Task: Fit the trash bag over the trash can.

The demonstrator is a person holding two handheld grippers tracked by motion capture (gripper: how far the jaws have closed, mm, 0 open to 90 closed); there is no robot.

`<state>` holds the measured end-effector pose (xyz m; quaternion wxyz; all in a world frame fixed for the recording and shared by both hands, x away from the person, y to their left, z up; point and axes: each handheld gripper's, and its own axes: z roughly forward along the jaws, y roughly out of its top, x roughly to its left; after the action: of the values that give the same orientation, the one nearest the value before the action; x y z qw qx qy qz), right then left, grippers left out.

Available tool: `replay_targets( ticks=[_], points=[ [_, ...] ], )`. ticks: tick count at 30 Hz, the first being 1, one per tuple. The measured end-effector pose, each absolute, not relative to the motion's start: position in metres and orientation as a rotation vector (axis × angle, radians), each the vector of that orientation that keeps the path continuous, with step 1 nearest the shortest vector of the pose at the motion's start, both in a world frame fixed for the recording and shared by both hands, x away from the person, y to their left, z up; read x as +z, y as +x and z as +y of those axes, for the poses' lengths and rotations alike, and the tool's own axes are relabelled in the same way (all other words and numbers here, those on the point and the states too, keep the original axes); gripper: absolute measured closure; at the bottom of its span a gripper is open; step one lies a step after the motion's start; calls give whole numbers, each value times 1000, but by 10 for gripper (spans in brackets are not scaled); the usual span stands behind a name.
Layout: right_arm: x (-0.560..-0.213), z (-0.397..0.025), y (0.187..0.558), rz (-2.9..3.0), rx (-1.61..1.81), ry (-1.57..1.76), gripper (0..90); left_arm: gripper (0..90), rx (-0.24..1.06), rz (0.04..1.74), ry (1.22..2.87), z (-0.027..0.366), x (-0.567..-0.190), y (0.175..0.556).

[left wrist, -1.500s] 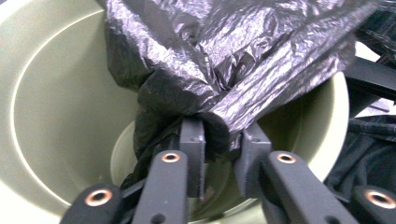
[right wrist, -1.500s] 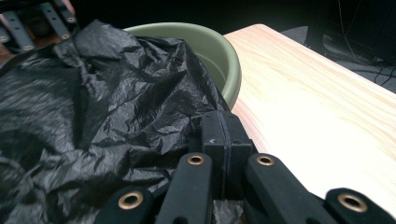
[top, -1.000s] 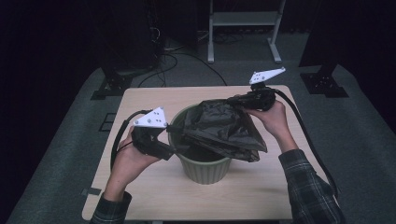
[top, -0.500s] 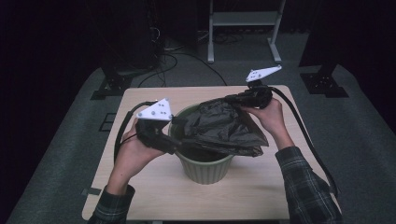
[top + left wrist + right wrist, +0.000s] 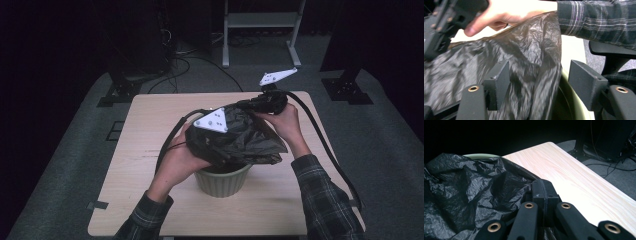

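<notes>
i stand at a pale wooden table (image 5: 150,150) with a two-jaw claw in each hand, lining a small bin; the pale green ribbed waste bin (image 5: 222,180) sits just below the centre of the high view, and a black plastic bin bag (image 5: 250,137) lies crumpled over its mouth, covering most of the rim; my right gripper (image 5: 252,104), above and right of centre, has its jaws pressed together on the far edge of the bag; in the right gripper view the jaws meet at the bottom centre with film bunched around them, the bag (image 5: 469,190) spread over the left half and the bin rim (image 5: 477,156) peeking out at the upper left; my left gripper (image 5: 536,85) is wide, its jaws standing apart on either side of a hanging fold of bag (image 5: 524,57), with the green bin wall (image 5: 571,105) at the lower right; it grips nothing yet; i judge the step in hand to be opening the bag and spreading it over the rim; the next move calls for closing the left jaws on that near fold, then drawing the two edges apart and down around the bin's lip without tearing the thin film or tipping the bin
</notes>
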<state>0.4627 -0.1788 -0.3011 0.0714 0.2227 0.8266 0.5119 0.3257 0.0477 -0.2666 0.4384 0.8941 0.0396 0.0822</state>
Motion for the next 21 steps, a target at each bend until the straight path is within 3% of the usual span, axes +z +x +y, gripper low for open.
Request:
replay_targets(
  ticks=[1,5,9,11,14,21],
  points=[
    [-301,-179,463,2486,1540,670,898,356,211,93,2240,44,-268,326],
    [-301,-180,461,2492,1540,671,897,657,185,79,2278,34,-273,329],
    [-299,-188,458,2467,1549,688,766,889,162,118,2265,36,-275,334],
    [-298,-195,455,2459,1561,698,688,898,182,148,2251,40,-275,337],
    [-295,-212,448,2435,1574,723,648,898,198,194,2231,47,-276,342],
    [-293,-255,420,2386,1604,757,616,898,233,286,2189,63,-276,349]
  ],
)
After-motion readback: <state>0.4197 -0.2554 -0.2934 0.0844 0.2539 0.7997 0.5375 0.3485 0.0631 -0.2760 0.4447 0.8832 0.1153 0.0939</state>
